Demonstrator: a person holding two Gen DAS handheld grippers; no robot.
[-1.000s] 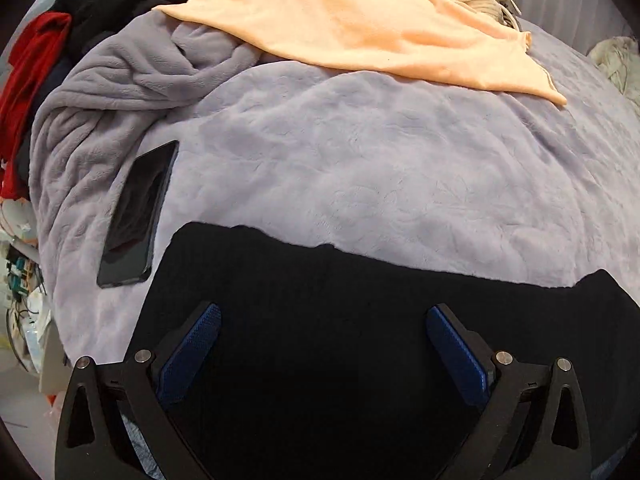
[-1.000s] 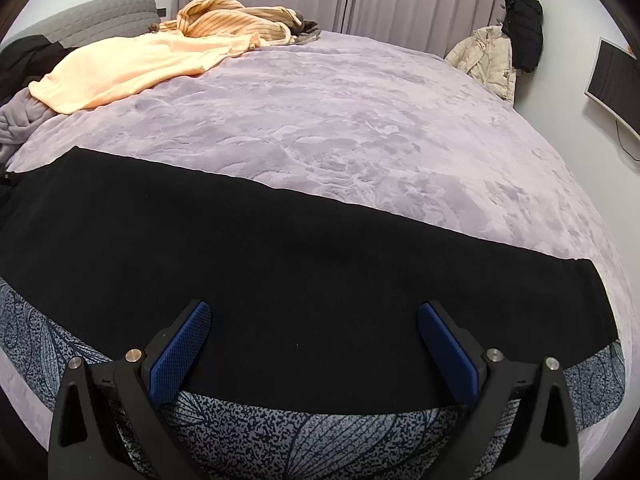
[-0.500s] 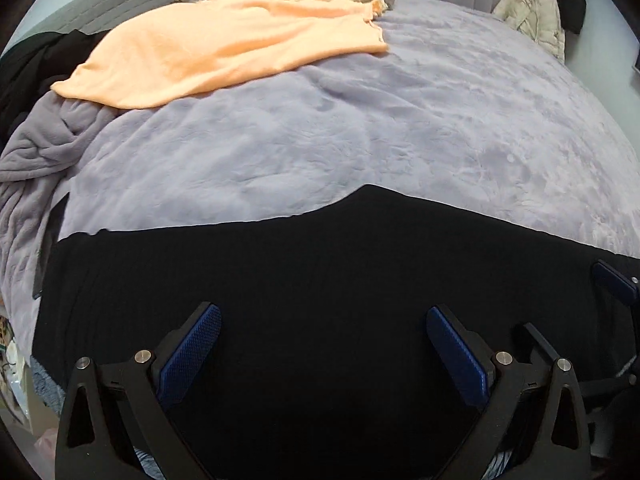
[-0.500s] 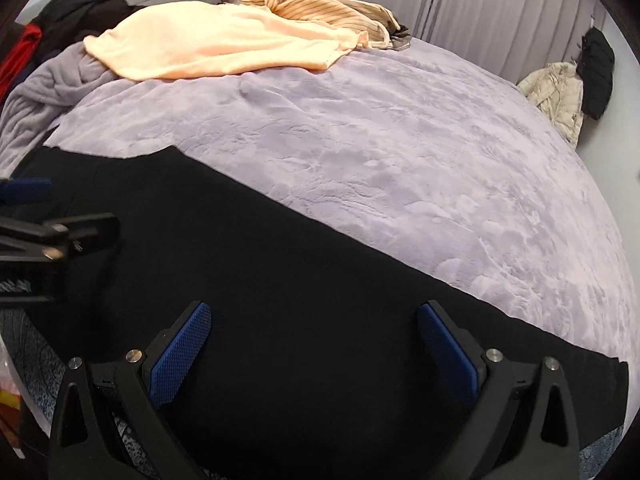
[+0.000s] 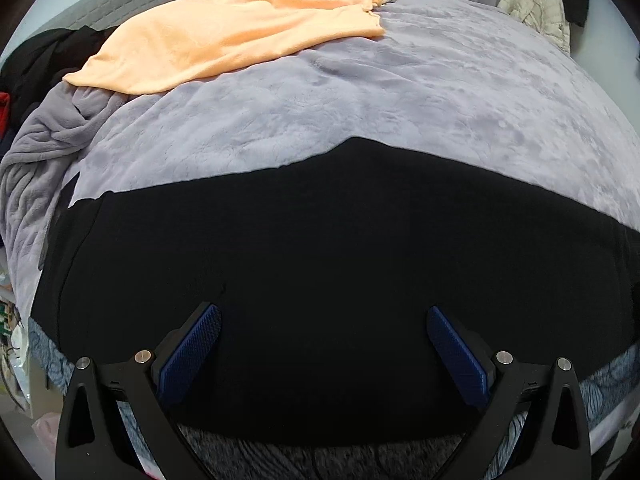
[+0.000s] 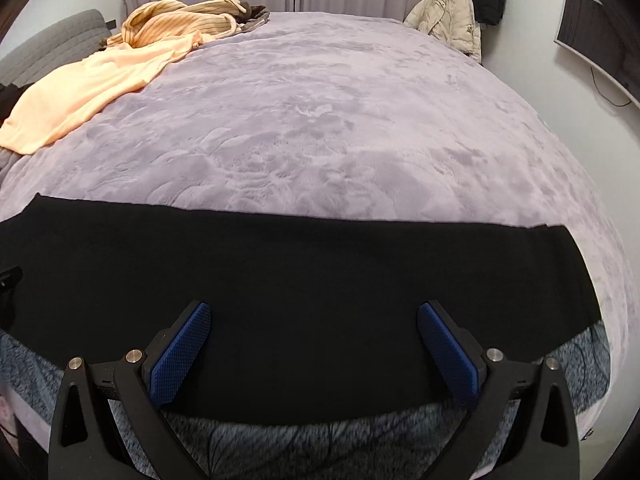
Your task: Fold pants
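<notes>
Black pants (image 5: 320,240) — lilac blanket (image 6: 340,120) — peach cloth (image 5: 224,36).

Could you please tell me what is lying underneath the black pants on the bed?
The black pants lie flat on the lilac plush blanket; at their near edge a grey leaf-patterned cover shows beneath. Whatever else lies under the pants is covered.

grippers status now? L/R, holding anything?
Left gripper: open, empty, over the black pants.
Right gripper: open, empty, also over the pants.
</notes>
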